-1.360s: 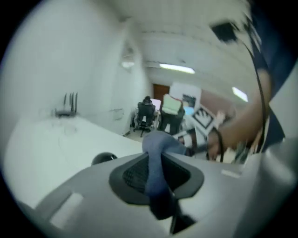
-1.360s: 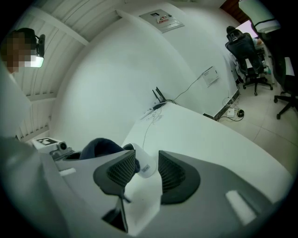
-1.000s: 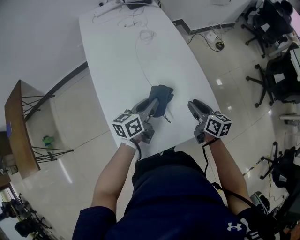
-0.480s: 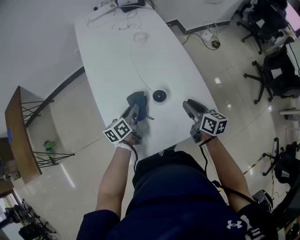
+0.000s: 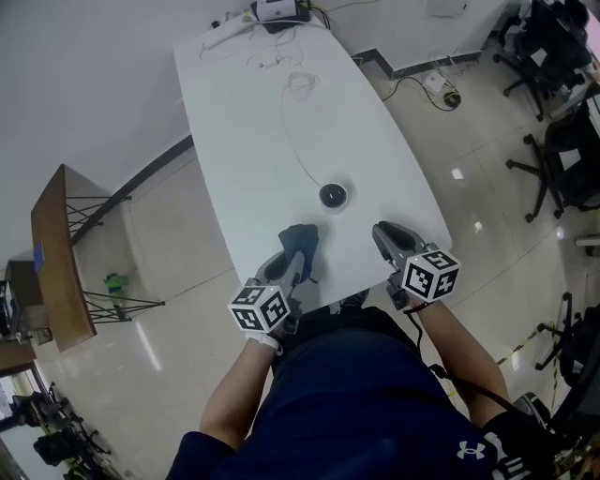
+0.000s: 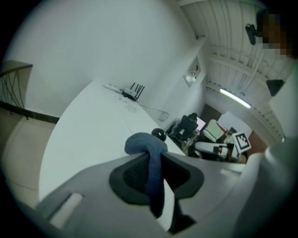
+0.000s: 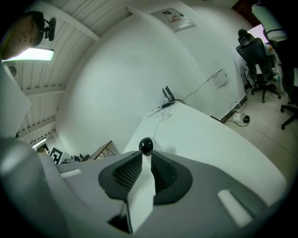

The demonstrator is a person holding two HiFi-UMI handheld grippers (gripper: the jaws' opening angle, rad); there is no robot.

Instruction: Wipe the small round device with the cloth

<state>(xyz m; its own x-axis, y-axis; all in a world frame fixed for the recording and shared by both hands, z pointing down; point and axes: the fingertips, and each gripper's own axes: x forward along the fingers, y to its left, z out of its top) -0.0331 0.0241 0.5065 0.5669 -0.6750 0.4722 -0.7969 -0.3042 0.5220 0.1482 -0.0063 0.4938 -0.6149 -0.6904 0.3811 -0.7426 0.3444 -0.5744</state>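
Note:
The small round black device (image 5: 333, 195) sits on the white table (image 5: 244, 122), its thin cable (image 5: 294, 141) running toward the far end. A dark blue cloth (image 5: 302, 234) lies bunched near the table's front edge, left of and nearer than the device, and does not touch it. My left gripper (image 5: 295, 250) is shut on this cloth (image 6: 142, 142), which hangs down between the pads. My right gripper (image 5: 382, 231) hovers right of the device. Its jaws (image 7: 145, 158) have just been closing to a narrow gap with nothing between them. The device (image 7: 146, 146) shows beyond the tips.
A power strip and a white box (image 5: 277, 11) with loose wires lie at the table's far end. A wooden rack (image 5: 58, 253) stands on the floor to the left. Office chairs (image 5: 562, 141) stand on the right. The person's body is close to the front edge.
The left gripper has drawn the cloth off the device and back toward the front edge, so the device is uncovered. The right gripper's jaws have narrowed.

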